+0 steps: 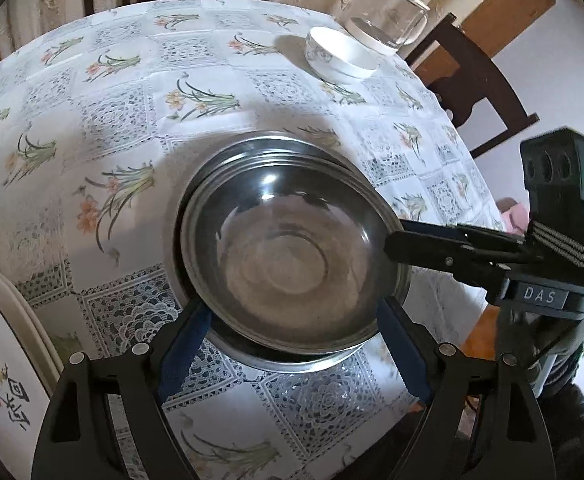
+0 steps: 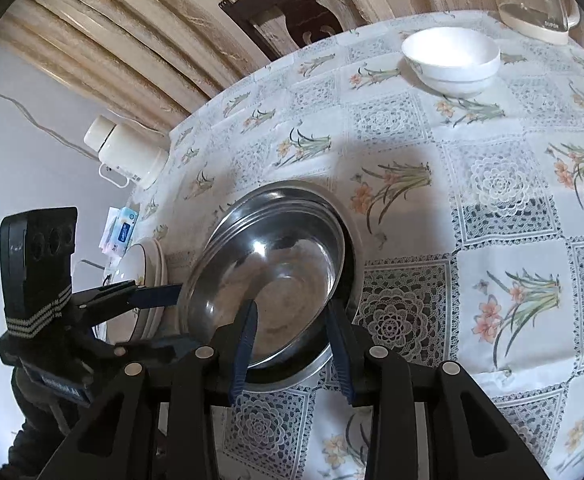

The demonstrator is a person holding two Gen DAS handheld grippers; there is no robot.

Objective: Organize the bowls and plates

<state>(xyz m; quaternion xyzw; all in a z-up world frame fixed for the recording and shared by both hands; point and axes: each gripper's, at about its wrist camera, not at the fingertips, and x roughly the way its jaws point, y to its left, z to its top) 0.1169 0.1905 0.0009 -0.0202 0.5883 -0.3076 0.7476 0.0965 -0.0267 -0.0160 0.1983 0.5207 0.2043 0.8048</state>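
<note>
While 2 steel bowls (image 1: 288,256) nest, 1 white bowl (image 1: 338,56) sits apart.

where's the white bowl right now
The white bowl sits at the table's far side, just before the glass kettle, well beyond the steel bowl.

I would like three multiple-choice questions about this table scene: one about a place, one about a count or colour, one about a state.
1. Where is the white bowl?
A. far side of the table, near the glass kettle
B. inside the steel bowl
C. on a chair

2. How many white bowls are visible on the table?
A. one
B. two
C. three

3. How does the steel bowl stand?
A. upside down
B. nested on other steel dishes
C. full of food

Answers:
1 A: it stands beside the kettle base.
2 A: only one shows.
3 B: more steel rims show under it, and it looks empty.
</note>
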